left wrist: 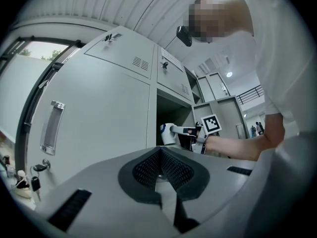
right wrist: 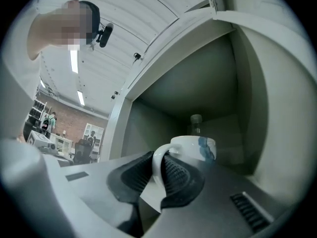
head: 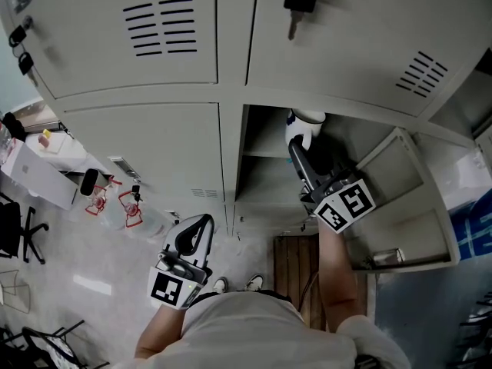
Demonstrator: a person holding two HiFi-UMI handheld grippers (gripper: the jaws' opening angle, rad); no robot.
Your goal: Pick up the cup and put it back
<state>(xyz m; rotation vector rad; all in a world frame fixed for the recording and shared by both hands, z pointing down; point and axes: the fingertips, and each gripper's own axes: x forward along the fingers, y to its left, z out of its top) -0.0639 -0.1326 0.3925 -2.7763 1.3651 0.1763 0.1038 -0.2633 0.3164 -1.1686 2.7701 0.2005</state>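
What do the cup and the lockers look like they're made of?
The cup: likely glazed ceramic, glossy white with a blue mark and a thick looped handle. The lockers: probably painted sheet metal, matte grey-white, with thin folded edges and punched vent slots in the doors.

text: none legible | labels, brands, numbers: none | marker cube: square pattern only, no lettering

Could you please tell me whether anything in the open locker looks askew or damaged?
Nothing stands out: the cup is upright and intact, handle pinched by the right gripper, a bottle standing behind it.
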